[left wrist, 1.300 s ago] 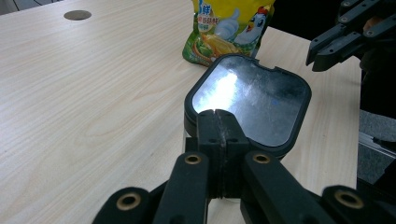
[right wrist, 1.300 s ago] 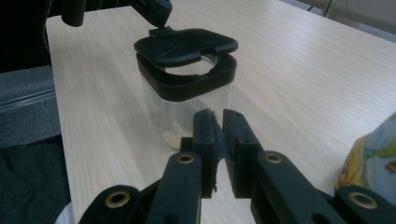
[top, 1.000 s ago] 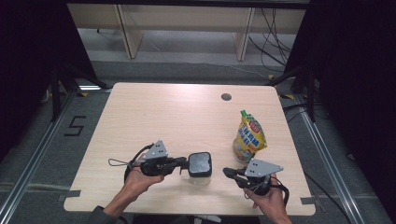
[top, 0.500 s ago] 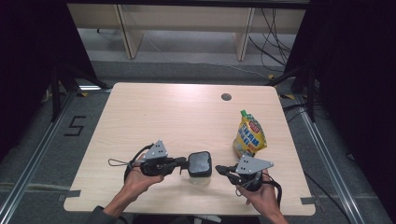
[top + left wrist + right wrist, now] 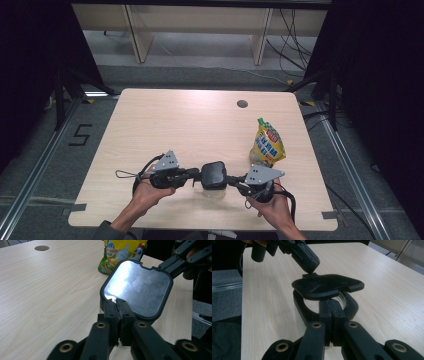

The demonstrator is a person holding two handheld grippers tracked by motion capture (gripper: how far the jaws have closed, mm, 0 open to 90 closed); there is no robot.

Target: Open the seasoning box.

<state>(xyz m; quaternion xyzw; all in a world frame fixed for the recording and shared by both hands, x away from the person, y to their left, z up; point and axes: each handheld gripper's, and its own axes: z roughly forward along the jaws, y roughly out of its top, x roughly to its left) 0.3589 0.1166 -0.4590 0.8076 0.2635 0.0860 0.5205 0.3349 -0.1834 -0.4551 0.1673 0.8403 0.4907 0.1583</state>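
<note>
Both grippers on the lid

Left gripper (image 5: 117,307) pinches the lid (image 5: 140,287); right gripper (image 5: 331,307), clenched, grips the clear jar's collar (image 5: 299,302) beneath.

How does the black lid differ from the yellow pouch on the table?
The black lid is flat, dark and shiny; the yellow pouch is bright, printed and bulging. The lid lies level on a clear container between the left gripper and right gripper; the pouch stands upright, untouched. Both sit near the table's front right.
</note>
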